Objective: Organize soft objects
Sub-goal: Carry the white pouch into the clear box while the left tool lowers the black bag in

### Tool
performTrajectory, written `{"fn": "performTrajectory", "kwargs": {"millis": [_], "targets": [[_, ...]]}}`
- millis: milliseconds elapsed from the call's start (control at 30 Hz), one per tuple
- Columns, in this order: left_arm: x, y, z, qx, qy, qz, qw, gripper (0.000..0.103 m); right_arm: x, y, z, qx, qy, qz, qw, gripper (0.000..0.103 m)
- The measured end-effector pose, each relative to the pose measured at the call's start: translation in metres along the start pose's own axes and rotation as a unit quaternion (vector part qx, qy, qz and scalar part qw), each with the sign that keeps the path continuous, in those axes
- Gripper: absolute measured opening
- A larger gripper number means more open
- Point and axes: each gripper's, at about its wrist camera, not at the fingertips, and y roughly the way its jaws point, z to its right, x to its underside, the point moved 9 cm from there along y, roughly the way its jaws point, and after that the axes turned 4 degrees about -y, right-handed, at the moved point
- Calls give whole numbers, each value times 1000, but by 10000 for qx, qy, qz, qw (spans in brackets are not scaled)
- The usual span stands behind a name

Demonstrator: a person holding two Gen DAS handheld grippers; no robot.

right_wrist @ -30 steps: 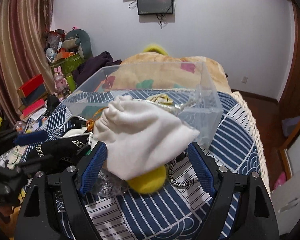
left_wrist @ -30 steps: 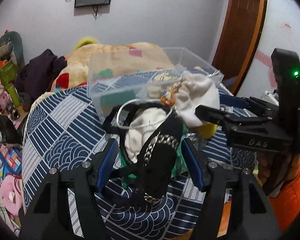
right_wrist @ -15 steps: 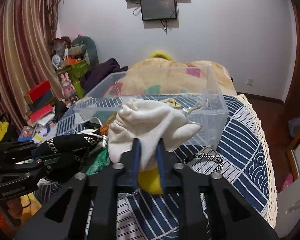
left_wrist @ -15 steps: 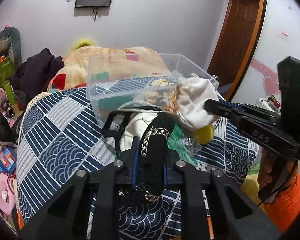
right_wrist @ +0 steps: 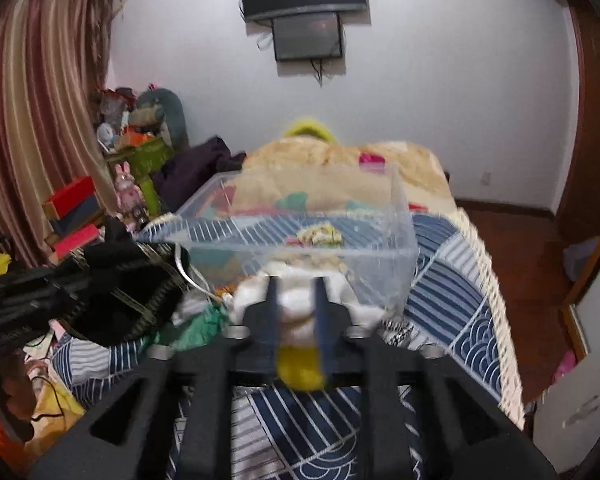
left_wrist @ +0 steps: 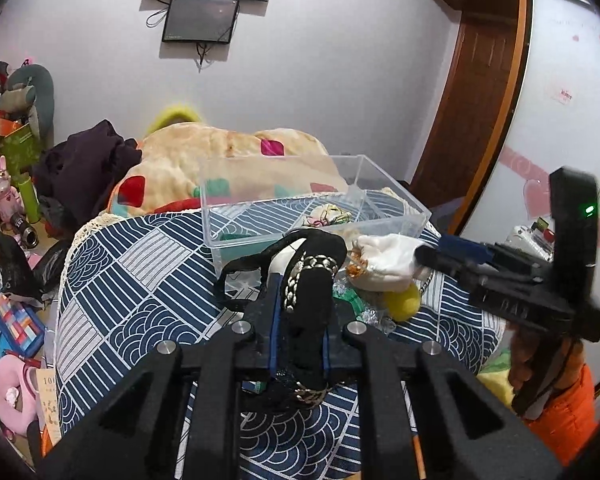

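left gripper [left_wrist: 300,320] clamped tight on a black fabric piece with metal chain trim [left_wrist: 310,280], which sticks up between the blue pads and droops toward 6 o'clock. right gripper [right_wrist: 296,312] also closed down, pinching a white cloth bundle [right_wrist: 296,300]; a yellow ball [right_wrist: 300,368] hangs at its 6 o'clock, can't tell if it's attached. in the left wrist view the white bundle sits at 3 o'clock of the black piece, just beside it. clear plastic bin [left_wrist: 404,216] at 12 o'clock of both held items, on the blue patterned bedspread [left_wrist: 140,280], a small yellowish item [left_wrist: 328,214] inside. right wrist view is motion-blurred.
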Motion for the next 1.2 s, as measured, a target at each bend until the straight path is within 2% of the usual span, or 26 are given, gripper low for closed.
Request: {"fn": "performTrajectory", "kwargs": {"millis": [33, 67, 233, 400, 433, 467, 533, 667, 767, 1000, 1200], "targets": [[-1, -2, 0, 6, -12, 13, 10000, 14, 1, 1, 1, -9, 46, 20, 10000, 65], [-2, -3, -1, 5, -20, 30, 10000, 14, 2, 1, 2, -18, 78, 44, 10000, 74], [-12, -12, -3, 0, -54, 159, 9999, 14, 9, 23, -1, -138, 138, -270, 9994, 88], [-24, -17, -6, -5, -100, 297, 9995, 14, 16, 42, -7, -131, -37, -484, 9987, 87], [-25, -17, -6, -13, -103, 309, 9995, 14, 17, 42, -8, -150, -36, -501, 9986, 80], [-27, -17, -7, -22, -110, 323, 9994, 14, 19, 42, -9, -205, -34, -530, 9984, 66], [-30, -16, -8, -31, -132, 342, 9993, 14, 21, 41, -8, -246, -30, -558, 9981, 51], [-39, -20, -9, -68, -158, 449, 9988, 14, 20, 30, -7, -230, -94, -452, 9987, 31], [-48, -24, -9, -90, -138, 564, 9983, 14, 13, 17, -8, -203, -136, -280, 9993, 26], [-78, -29, -5, -77, -43, 946, 9955, 14, -21, -28, -14, -325, -229, 408, 9984, 25], [-97, -10, -7, -96, -35, 976, 9952, 14, -63, -43, -15, -249, -210, 975, 9947, 25]]}}
